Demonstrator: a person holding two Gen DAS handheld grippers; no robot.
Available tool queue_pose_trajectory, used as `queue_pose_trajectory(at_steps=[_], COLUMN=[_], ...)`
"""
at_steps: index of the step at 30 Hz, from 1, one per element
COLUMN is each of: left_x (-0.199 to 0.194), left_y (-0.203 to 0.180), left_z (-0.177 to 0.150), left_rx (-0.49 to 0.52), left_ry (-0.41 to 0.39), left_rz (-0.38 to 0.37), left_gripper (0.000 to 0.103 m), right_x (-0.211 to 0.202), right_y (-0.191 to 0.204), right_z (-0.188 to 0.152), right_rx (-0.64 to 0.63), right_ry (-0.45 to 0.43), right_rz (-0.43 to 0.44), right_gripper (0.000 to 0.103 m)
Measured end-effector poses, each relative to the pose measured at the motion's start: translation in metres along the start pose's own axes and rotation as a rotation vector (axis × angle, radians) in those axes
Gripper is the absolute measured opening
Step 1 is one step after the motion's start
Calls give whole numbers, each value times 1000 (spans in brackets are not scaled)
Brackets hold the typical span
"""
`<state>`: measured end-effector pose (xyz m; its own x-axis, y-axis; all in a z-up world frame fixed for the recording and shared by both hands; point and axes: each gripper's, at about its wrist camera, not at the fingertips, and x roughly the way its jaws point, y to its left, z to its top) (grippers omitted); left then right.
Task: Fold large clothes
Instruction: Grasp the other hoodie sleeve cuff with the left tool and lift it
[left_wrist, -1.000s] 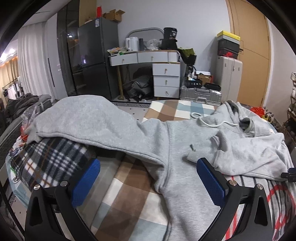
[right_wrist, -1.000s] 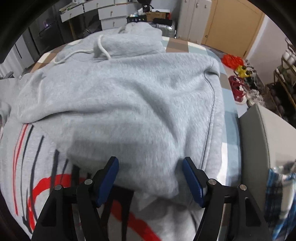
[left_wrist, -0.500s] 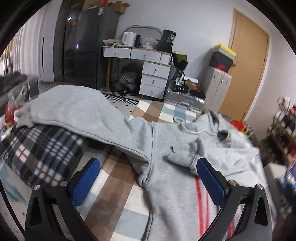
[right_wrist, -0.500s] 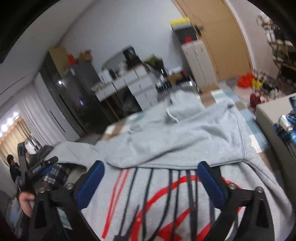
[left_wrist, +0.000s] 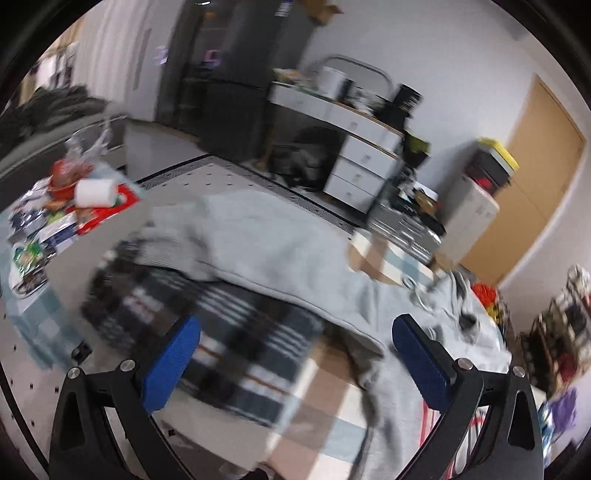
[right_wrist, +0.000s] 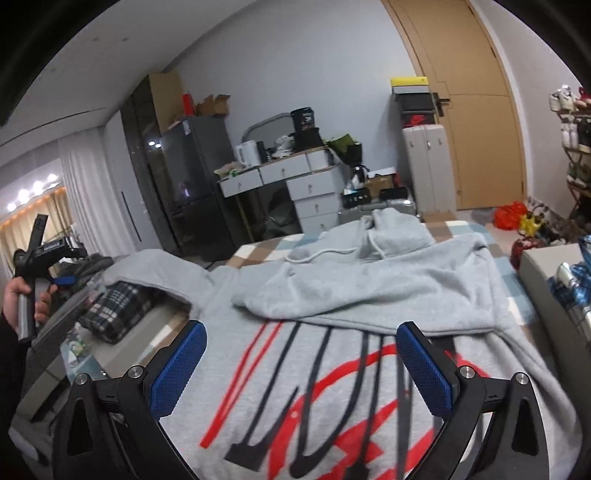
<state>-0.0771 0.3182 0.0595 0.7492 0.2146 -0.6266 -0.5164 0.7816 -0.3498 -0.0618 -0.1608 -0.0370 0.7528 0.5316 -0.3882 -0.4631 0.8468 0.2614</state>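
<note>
Right wrist view: the grey hoodie (right_wrist: 369, 284) lies spread on the checked bed cover (right_wrist: 255, 251), one sleeve already folded across its printed front, the other sleeve (right_wrist: 159, 266) draped over a plaid bundle (right_wrist: 114, 306). The right gripper (right_wrist: 301, 363) stands fully spread above the print, holding nothing; the left gripper (left_wrist: 295, 360) is likewise spread and empty. The fabric appears soft, thick and limp, so it will likely sag; grip the outstretched sleeve near its cuff.

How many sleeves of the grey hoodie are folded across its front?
1: the sleeve across the hoodie chest. The other sleeve lies spread toward the plaid blanket.
</note>
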Motion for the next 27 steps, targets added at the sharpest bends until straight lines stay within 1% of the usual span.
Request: queue_pose_trajectory(at_steps=[2, 4, 6, 7, 9, 11, 12, 14, 16, 17, 19, 21, 22, 24, 25, 27], left_x=[6, 19, 26, 30, 44, 63, 71, 86, 105, 111, 122, 130, 137, 144, 145, 138], left_y=[15, 24, 29, 32, 39, 50, 54, 61, 61, 62, 65, 69, 72, 78, 80, 94], left_z=[7, 12, 12, 12, 10, 12, 11, 12, 15, 16, 20, 26, 27, 30, 31, 32], left_rx=[-63, -90, -100, -110, -153, -222, -250, -308, -341, -350, -388, -417, -440, -472, -485, -515], left_ry=[27, 76, 73, 72, 85, 138, 162, 174, 204, 213, 202, 204, 219, 233, 219, 188], left_rz=[-22, -86, -110, -123, -172, -263, -293, -311, -346, -346, -337, -367, -383, -386, -378, -400], left_gripper=[102, 102, 102, 102, 102, 102, 102, 102, 102, 102, 102, 102, 102, 101, 102, 101], right_x=[0, 4, 9, 10, 12, 13, 14, 18, 22, 23, 26, 27, 28, 31, 33, 35], right_y=[5, 11, 15, 17, 19, 20, 20, 20, 18, 17, 15, 14, 12, 10, 8, 4], right_z=[-2, -3, -5, -6, -8, -11, -12, -14, -14, -15, -16, -16, -16, -16, -17, -17], right_rx=[-17, -55, -77, -76, -75, -83, -87, -85, -63, -52, -36, -34, -32, -20, -11, 6], right_ry=[4, 28, 77, 81, 85, 88, 90, 108, 137, 144, 150, 149, 148, 152, 157, 163], right_rz=[11, 7, 25, 28, 30, 30, 31, 37, 60, 65, 60, 56, 49, 41, 40, 39], right_gripper=[103, 103, 103, 103, 103, 103, 103, 103, 103, 103, 103, 103, 103, 103, 103, 103])
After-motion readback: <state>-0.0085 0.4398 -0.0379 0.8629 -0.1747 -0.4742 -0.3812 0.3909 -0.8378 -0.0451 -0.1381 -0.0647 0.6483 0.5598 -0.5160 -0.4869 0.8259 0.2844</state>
